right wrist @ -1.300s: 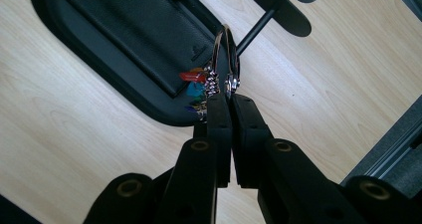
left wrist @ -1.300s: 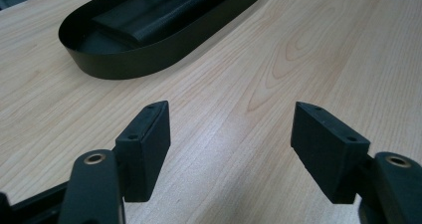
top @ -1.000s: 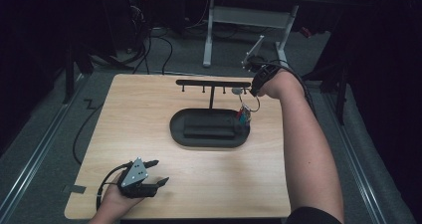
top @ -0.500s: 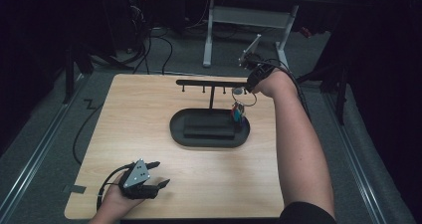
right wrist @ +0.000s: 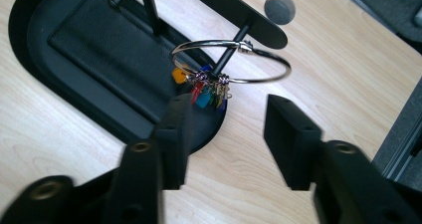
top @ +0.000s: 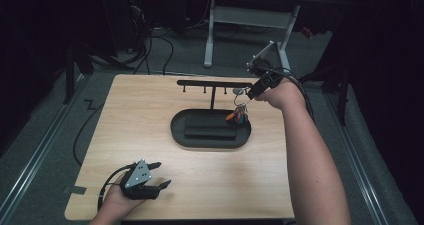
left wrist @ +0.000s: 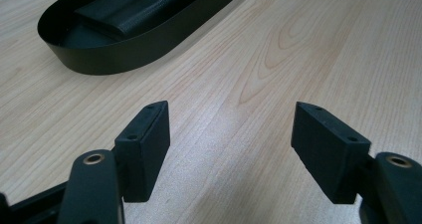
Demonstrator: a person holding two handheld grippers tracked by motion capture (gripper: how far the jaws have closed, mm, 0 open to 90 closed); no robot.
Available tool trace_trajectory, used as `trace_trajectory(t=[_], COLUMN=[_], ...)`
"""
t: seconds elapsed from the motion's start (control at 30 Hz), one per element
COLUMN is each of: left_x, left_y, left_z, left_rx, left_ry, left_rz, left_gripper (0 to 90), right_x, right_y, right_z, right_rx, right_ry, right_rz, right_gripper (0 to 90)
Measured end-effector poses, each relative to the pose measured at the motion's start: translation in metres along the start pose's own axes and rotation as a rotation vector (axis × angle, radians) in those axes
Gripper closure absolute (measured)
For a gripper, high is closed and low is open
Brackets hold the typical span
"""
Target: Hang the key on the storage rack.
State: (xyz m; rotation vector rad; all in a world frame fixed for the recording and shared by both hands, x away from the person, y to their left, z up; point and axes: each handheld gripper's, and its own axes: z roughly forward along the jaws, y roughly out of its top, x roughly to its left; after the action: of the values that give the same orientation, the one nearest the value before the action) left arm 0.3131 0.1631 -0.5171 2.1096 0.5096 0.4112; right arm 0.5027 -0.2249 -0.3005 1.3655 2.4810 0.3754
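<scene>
A metal key ring (right wrist: 231, 80) with small coloured tags (top: 239, 116) hangs on the rightmost peg of a black hook rack (top: 210, 83). The rack stands in a black oval tray (top: 177, 130). My right gripper (top: 250, 94) hovers just right of the ring. Its jaws have just been opening, and in the right gripper view (right wrist: 226, 114) nothing is between them; the ring hangs free just beyond the tips. At the table's front left, my left gripper (top: 161, 175) rests open on the wood, pads (left wrist: 144, 149) wide apart with nothing in the gap.
The tray (left wrist: 124, 50) holds a raised black pad (right wrist: 99, 45). A small grey disc (right wrist: 279, 8) shows past the rack's right end. The wooden table (top: 280, 175) ends close to the right of the rack. Cables and a desk frame (top: 210, 35) lie on the floor behind.
The right gripper's jaws have gone from shut on the key ring to open, leaving it hanging on the peg. The right hand drew back slightly. The left gripper stayed put.
</scene>
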Motion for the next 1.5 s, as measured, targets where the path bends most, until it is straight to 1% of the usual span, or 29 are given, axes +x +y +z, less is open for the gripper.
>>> trace_trajectory(t=[0.07, 0.1, 0.13, 0.17, 0.2, 0.23, 0.33, 0.37, 0.4, 0.43, 0.47, 0.6, 0.63, 0.73, 0.77, 0.87, 0.9, 1.03, 1.1, 1.13, 1.17, 1.2, 1.23, 1.3, 1.33, 1.37, 1.43, 1.47, 1.5], left_x=[0.000, -0.001, -0.001, -0.001, -0.002, -0.002, -0.002, -0.001, -0.002, -0.002, -0.002, -0.002, -0.003, -0.003, -0.003, -0.004, -0.003, -0.003, -0.002, -0.003, -0.003, -0.003, -0.003, -0.002, -0.002, -0.002, -0.003, -0.003, -0.004], left_y=[0.000, 0.001, 0.001, 0.002, 0.002, 0.003, 0.003, 0.003, 0.003, 0.004, 0.004, 0.004, 0.004, 0.004, 0.004, 0.004, 0.004, 0.004, 0.004, 0.004, 0.004, 0.004, 0.004, 0.004, 0.004, 0.004, 0.004, 0.004, 0.004], left_z=[0.000, -0.001, -0.001, 0.000, 0.000, 0.001, 0.003, 0.003, 0.004, 0.005, 0.006, 0.008, 0.008, 0.008, 0.008, 0.008, 0.008, 0.007, 0.007, 0.008, 0.008, 0.008, 0.008, 0.009, 0.009, 0.009, 0.010, 0.010, 0.011], left_rx=[-0.001, 0.000, 0.003, 0.000, -0.001, 0.005, 0.012, 0.015, 0.015, 0.014, 0.015, 0.025, 0.023, 0.027, 0.028, 0.030, 0.022, 0.009, 0.012, 0.014, 0.015, 0.015, 0.014, 0.018, 0.018, 0.024, 0.026, 0.026, 0.028], left_ry=[-0.005, -0.004, -0.004, -0.003, -0.004, -0.002, -0.004, -0.004, -0.001, -0.003, -0.003, -0.008, -0.007, -0.008, -0.008, -0.008, -0.012, -0.019, -0.020, -0.022, -0.022, -0.022, -0.021, -0.023, -0.023, -0.026, -0.027, -0.027, -0.028], left_rz=[-0.003, 0.000, 0.002, 0.000, -0.003, 0.003, 0.002, 0.001, 0.000, 0.000, 0.003, 0.009, 0.010, 0.011, 0.011, 0.010, 0.000, -0.018, -0.021, -0.022, -0.021, -0.021, -0.022, -0.023, -0.023, -0.021, -0.020, -0.020, -0.017], left_gripper=[32.0, 32.0, 32.0, 31.8, 31.7, 31.6, 31.5, 31.4, 31.4, 31.4, 31.4, 31.4, 31.3, 31.3, 31.3, 31.3, 31.0, 31.0, 31.0, 31.0, 31.0, 31.0, 31.1, 31.0, 31.0, 31.0, 31.0, 31.0, 31.0], right_x=[0.000, 0.002, 0.002, 0.004, 0.004, 0.006, 0.008, 0.009, 0.009, 0.012, 0.013, 0.013, 0.013, 0.013, 0.012, 0.010, 0.010, 0.012, 0.014, 0.016, 0.019, 0.019, 0.023, 0.027, 0.027, 0.031, 0.034, 0.034, 0.038], right_y=[-0.003, -0.008, -0.008, -0.014, -0.014, -0.020, -0.024, -0.029, -0.029, -0.034, -0.036, -0.046, -0.049, -0.056, -0.063, -0.074, -0.078, -0.091, -0.101, -0.106, -0.117, -0.117, -0.128, -0.138, -0.138, -0.147, -0.156, -0.156, -0.164], right_z=[0.000, 0.000, 0.000, 0.001, 0.001, 0.002, 0.002, 0.001, 0.001, 0.001, 0.001, 0.002, 0.003, 0.006, 0.010, 0.016, 0.018, 0.027, 0.034, 0.038, 0.047, 0.047, 0.054, 0.060, 0.060, 0.066, 0.072, 0.072, 0.077], right_rx=[-0.009, -0.024, -0.024, -0.035, -0.035, -0.042, -0.053, -0.070, -0.070, -0.081, -0.088, -0.122, -0.130, -0.143, -0.147, -0.158, -0.165, -0.174, -0.175, -0.174, -0.168, -0.168, -0.174, -0.180, -0.180, -0.182, -0.190, -0.190, -0.208], right_ry=[-0.001, 0.002, 0.002, 0.012, 0.012, 0.009, 0.009, 0.008, 0.008, -0.003, -0.003, -0.016, -0.011, -0.015, -0.016, 0.005, 0.009, 0.012, 0.034, 0.043, 0.049, 0.049, 0.046, 0.039, 0.039, 0.042, 0.050, 0.050, 0.050], right_rz=[0.007, 0.008, 0.008, 0.005, 0.005, 0.008, 0.013, 0.007, 0.007, 0.001, -0.002, 0.037, 0.045, 0.050, 0.069, 0.095, 0.103, 0.114, 0.123, 0.123, 0.120, 0.120, 0.119, 0.113, 0.113, 0.109, 0.112, 0.112, 0.109], right_gripper=[49.6, 45.9, 45.9, 42.6, 42.6, 39.7, 38.3, 37.3, 37.3, 33.3, 32.2, 29.0, 28.0, 26.6, 25.3, 22.7, 21.7, 19.0, 19.5, 19.3, 19.2, 19.2, 19.2, 19.6, 19.6, 20.2, 20.7, 20.7, 20.8])
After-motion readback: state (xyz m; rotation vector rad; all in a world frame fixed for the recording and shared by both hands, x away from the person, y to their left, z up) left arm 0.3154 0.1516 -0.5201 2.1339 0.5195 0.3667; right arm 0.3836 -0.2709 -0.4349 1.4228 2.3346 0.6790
